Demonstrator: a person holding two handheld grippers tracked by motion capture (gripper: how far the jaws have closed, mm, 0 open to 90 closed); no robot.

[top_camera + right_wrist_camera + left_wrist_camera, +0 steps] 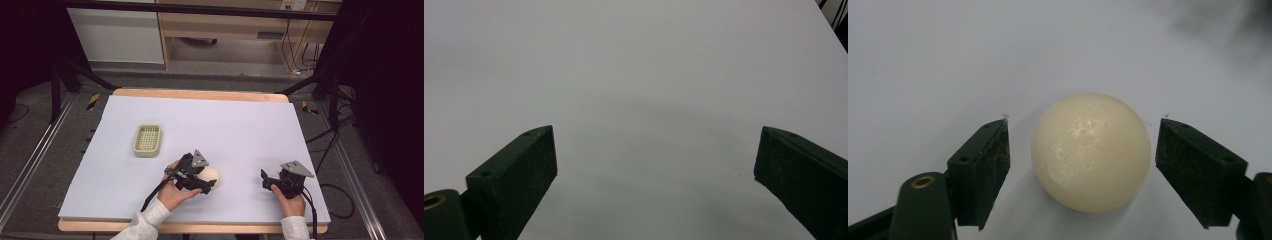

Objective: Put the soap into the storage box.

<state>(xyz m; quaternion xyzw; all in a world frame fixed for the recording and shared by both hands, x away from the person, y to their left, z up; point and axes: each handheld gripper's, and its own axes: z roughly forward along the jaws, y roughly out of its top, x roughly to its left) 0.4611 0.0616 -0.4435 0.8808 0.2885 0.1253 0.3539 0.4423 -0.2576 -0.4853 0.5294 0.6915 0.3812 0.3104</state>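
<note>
the left gripper (1083, 150) stands wide around the cream ball (1091, 151) at 6 o'clock on the table (250, 130) — pads not touching. a small nudge could roll it away. the right gripper (654, 165) — wide, empty.

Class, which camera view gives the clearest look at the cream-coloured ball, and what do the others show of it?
The left gripper view: the ball sits large and whole on the white sheet, with gaps to both jaws. In the high view it is small and partly covered by the left gripper. The right gripper view looks at bare sheet.
</note>
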